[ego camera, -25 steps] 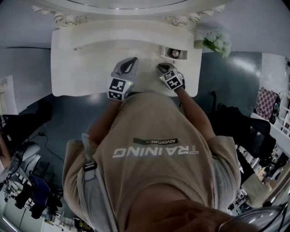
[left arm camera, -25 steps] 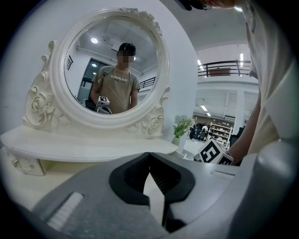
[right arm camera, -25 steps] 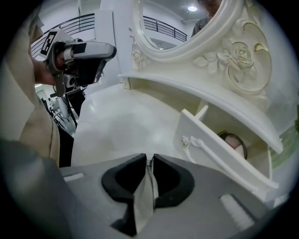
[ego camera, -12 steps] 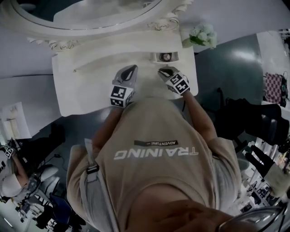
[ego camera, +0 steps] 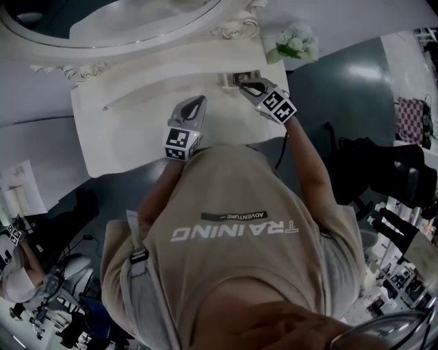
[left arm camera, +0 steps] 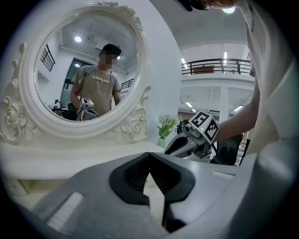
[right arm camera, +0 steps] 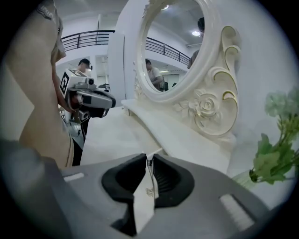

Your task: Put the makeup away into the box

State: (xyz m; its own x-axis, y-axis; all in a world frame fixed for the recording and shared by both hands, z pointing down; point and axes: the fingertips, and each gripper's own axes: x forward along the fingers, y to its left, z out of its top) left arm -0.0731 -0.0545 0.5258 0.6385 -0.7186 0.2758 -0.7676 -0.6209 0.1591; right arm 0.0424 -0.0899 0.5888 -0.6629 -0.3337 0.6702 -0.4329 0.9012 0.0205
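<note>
Item: makeup item [right arm camera: 145, 196], a thin, flat, pale slip, kind not legible. It stands edge-on between the pads of the right claw [right arm camera: 148, 161], which is clamped on it, so it is clear of the desk [ego camera: 137, 130]; its lower end runs back into the claw's throat. From the head view the right claw [ego camera: 246, 85] hangs over the desk's far right corner, and the slip itself is too small to make out there. Box [ego camera: 228, 81]: a small white container at that same corner, just beside the claw tip and largely covered by the claw's body; contents cannot be told. Left claw [ego camera: 195, 106]: over the middle of the desk, well apart from the box, pads together at the tips with nothing between them [left arm camera: 149, 158]. Surroundings: a white oval mirror [ego camera: 102, 20] in a carved rose frame along the desk's back edge, with a raised ledge in front of it; a spray of pale flowers [ego camera: 294, 44] with green leaves past the right corner, close behind the box. The person's beige shirt [ego camera: 233, 232] fills the near foreground.
</note>
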